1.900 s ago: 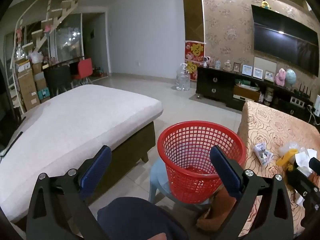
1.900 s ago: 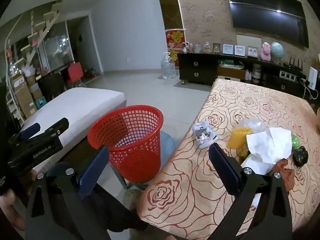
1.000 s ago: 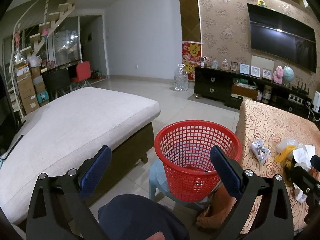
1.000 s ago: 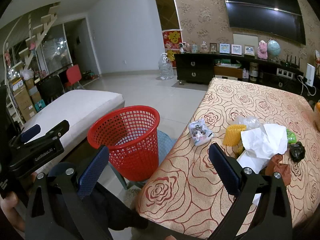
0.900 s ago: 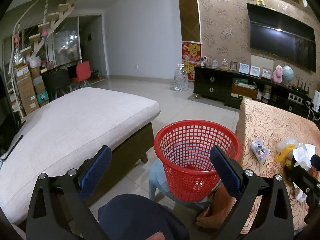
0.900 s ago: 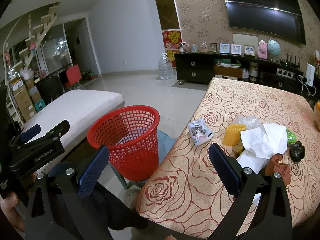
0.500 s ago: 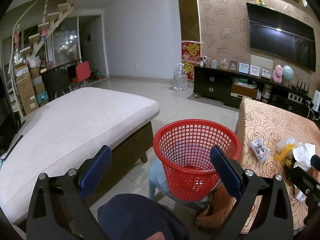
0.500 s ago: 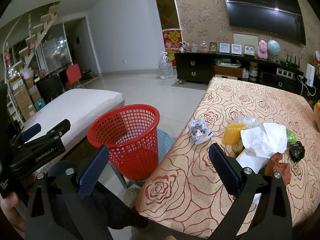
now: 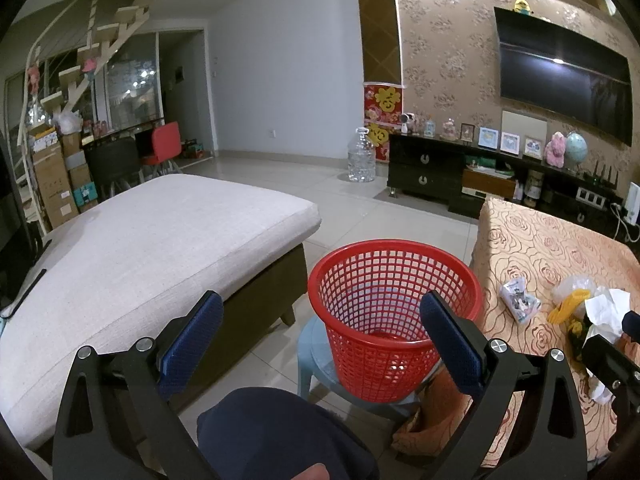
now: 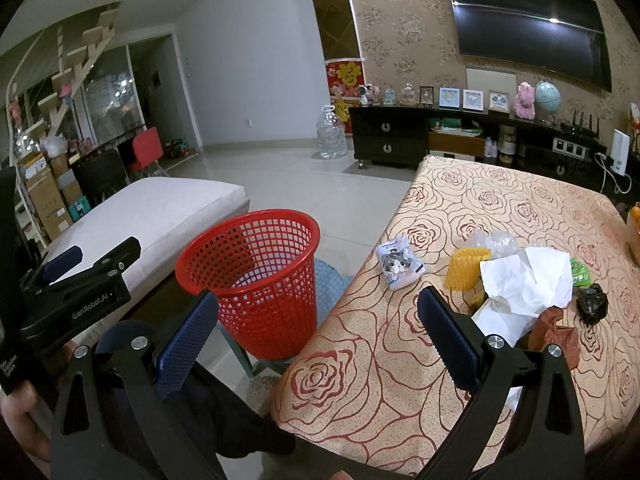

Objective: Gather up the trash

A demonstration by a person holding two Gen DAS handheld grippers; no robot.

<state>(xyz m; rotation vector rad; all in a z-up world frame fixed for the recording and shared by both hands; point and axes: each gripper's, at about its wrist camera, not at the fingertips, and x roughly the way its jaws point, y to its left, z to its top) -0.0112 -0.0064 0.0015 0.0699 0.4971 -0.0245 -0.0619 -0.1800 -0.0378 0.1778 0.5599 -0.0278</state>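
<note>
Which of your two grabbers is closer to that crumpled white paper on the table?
Right. The right gripper hovers open just short of the white paper; the left gripper hangs open by the red basket.

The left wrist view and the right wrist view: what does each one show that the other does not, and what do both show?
Only the left wrist view shows the inside bottom of the red basket and the whole beige cushion.

Only the right wrist view shows the black crumpled bag, the green wrapper, the brown paper and the left gripper from the side.

Both show the basket, the blue stool under it, the rose-patterned tablecloth, the cat-print packet, the yellow piece, the white paper and the TV. Each gripper's own fingers stand open and hold nothing.
</note>
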